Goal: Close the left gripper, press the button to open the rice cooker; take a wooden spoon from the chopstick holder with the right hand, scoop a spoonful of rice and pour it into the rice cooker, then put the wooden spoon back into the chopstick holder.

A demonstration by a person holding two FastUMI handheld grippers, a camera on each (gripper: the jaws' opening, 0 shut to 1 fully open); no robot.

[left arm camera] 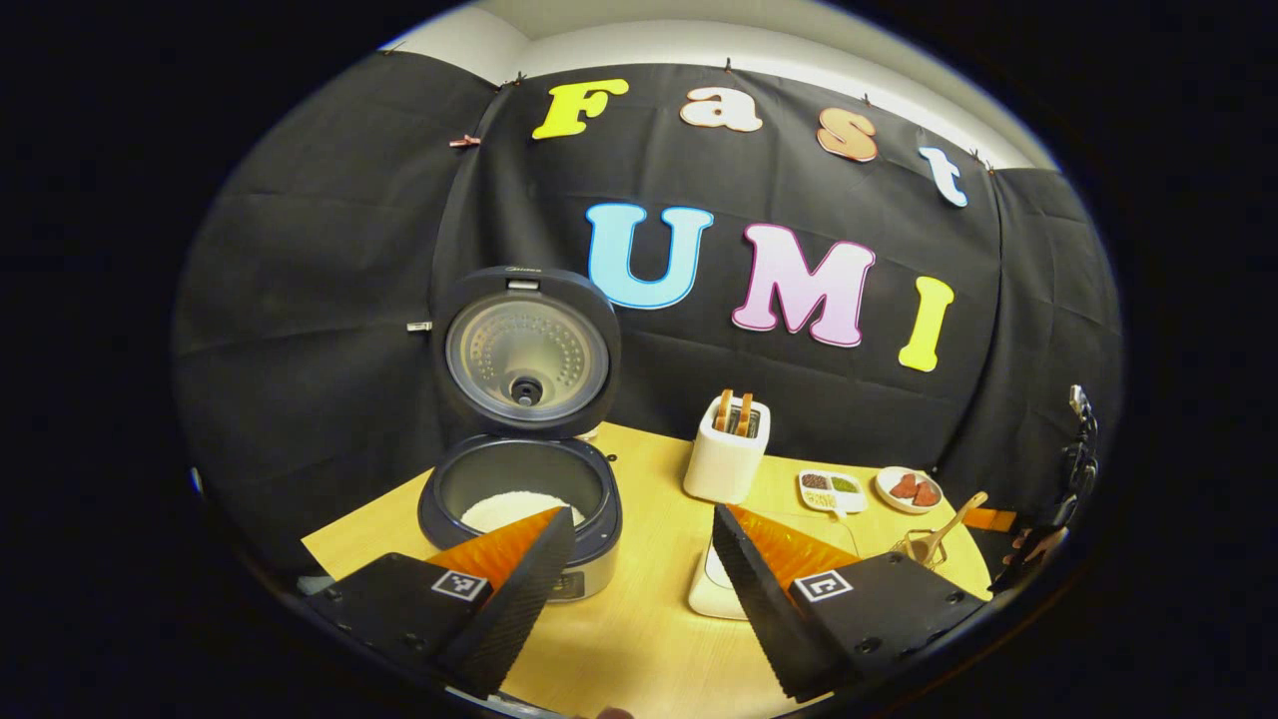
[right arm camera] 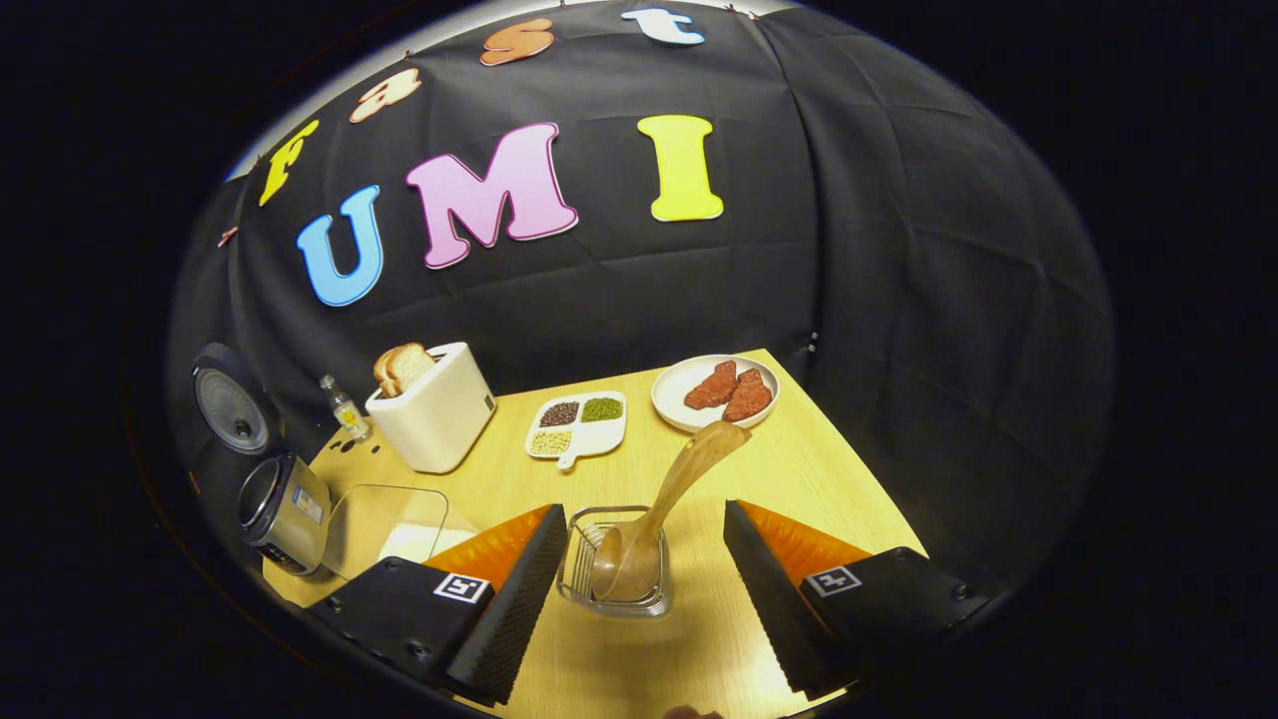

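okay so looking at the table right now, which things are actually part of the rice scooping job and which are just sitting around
Job: rice cooker, lid open, rice inside; wooden spoon in the chopstick holder; right gripper, open.

Lying about: toaster with bread; divided dish of beans; plate of red pieces; small bottle.

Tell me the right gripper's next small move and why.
Probably ease the right gripper forward and shut it on the wooden spoon: the rice cooker lid is up, while the spoon leans in the chopstick holder between open fingers.
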